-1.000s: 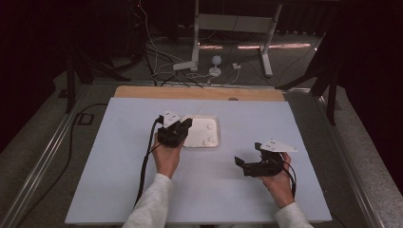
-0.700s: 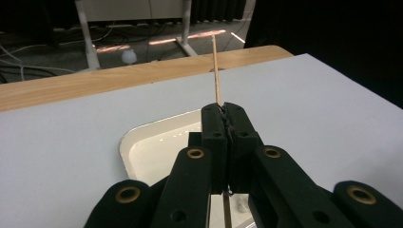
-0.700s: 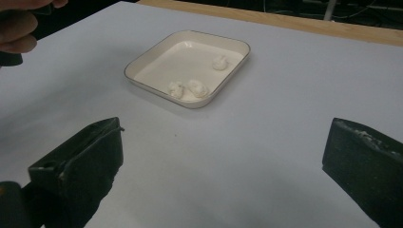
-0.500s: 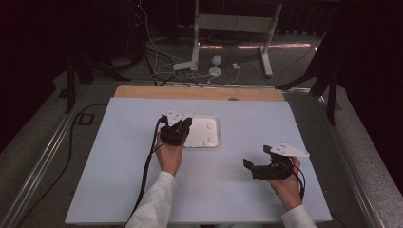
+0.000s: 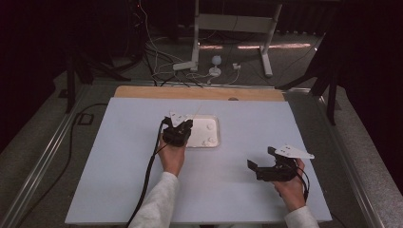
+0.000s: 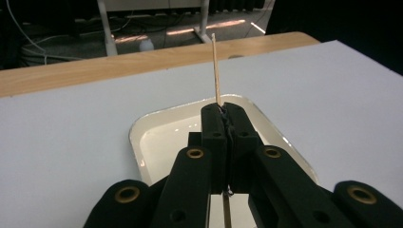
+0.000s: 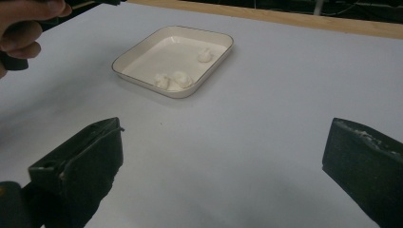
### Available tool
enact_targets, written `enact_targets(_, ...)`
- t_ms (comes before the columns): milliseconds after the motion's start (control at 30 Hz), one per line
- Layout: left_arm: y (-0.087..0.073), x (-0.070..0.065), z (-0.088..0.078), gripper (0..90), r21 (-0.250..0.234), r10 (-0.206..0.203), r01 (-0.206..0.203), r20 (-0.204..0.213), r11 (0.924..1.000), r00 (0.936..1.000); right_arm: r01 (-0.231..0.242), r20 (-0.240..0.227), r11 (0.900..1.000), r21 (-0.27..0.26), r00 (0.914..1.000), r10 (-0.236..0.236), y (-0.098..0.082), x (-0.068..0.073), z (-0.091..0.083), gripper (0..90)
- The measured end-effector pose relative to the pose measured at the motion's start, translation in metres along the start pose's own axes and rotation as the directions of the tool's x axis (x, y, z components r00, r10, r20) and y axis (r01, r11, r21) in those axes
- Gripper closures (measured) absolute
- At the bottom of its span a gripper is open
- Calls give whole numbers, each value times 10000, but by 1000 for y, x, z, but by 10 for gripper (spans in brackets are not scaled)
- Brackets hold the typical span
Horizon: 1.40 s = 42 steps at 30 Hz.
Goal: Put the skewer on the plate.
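Observation:
A white rectangular tray [image 5: 215,124] [image 7: 142,56] [image 6: 157,128] sits at the table's middle with three small white lumps [image 7: 173,80] in it. My left gripper [image 5: 183,127] [image 6: 223,111] hangs over the tray's near left edge, shut on a thin wooden skewer [image 6: 216,71] that rises upright from its jaws. My right gripper [image 5: 259,159] [image 7: 223,161] is at the right front of the table, open, with nothing between its jaws, which point left toward the tray.
The white tabletop [image 5: 119,161] has a wooden strip [image 5: 199,92] along its far edge. Beyond it stand a white metal stand [image 5: 228,23] and cables on the floor. The other hand [image 7: 23,23] shows in the right gripper view's top left corner.
My right gripper has shifted to the right and slightly nearer to the table's front edge. The left gripper with its skewer has stayed put.

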<state>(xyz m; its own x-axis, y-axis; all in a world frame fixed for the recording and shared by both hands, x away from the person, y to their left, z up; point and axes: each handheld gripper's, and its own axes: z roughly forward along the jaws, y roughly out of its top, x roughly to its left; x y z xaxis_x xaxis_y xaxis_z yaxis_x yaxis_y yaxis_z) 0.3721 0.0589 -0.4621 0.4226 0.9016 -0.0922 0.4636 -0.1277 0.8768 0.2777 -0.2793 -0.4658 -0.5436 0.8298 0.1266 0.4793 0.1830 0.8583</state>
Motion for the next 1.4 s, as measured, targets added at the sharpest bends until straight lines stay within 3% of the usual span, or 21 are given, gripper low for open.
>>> enact_targets(233, -11, 1, 9, 891, 351, -254, 255, -51, 9991, 9997, 16, 27, 10000, 76, 10000, -17, -2, 0, 1, 0)
enact_targets(733, -24, 2, 23, 890, 948, -316, 345, -321, 9949, 9990, 84, -18, 9999, 100, 10000, -84, -3, 1, 2, 0)
enact_targets(1200, -33, 1, 37, 885, 1560, -525, 580, -393, 9861, 9978, 73, -70, 9999, 147, 9999, -72, -4, 2, 3, 0)
enact_targets(1400, -35, 0, 39, 831, 1639, -563, 625, -420, 9845, 9975, 88, -78, 9998, 158, 9999, -87, -4, 2, 3, 0)
